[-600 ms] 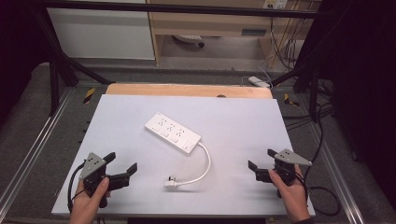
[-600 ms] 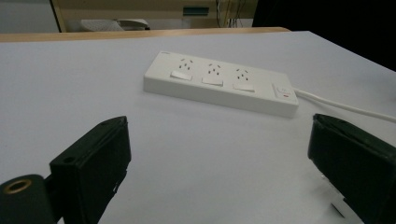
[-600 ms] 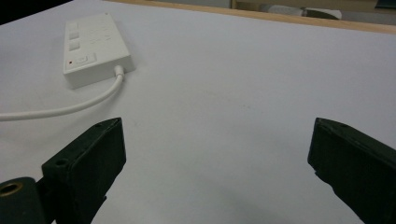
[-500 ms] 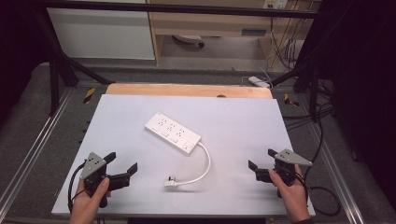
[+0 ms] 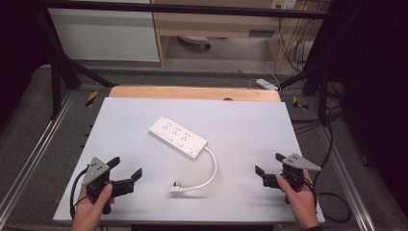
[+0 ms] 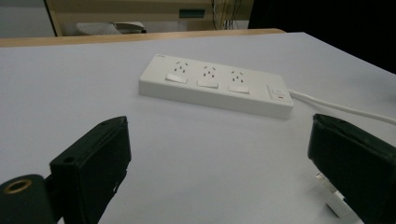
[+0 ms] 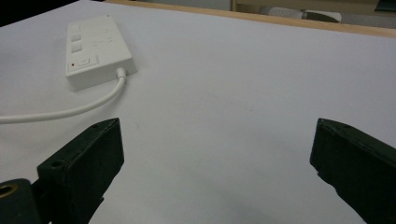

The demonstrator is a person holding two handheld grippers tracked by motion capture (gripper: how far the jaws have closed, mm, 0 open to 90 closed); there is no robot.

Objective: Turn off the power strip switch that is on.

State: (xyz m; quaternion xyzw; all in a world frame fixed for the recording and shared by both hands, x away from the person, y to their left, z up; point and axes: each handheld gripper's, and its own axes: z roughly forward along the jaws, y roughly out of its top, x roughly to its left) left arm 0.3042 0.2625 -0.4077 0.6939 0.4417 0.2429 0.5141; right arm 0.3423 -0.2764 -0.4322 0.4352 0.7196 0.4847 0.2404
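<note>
power strip (image 5: pixel 177 137), both tongs wide open, empty

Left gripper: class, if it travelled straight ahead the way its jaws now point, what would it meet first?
Most likely the white rectangular plastic power strip, centred ahead of the open left gripper across bare white table. The white plug sits nearer, by one jaw, and might be clipped first; depth is unclear.

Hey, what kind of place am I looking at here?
Probably a lab or workshop test bench: a white table inside a black metal frame, a power strip lying on it, and loose cables by shelving behind.
</note>
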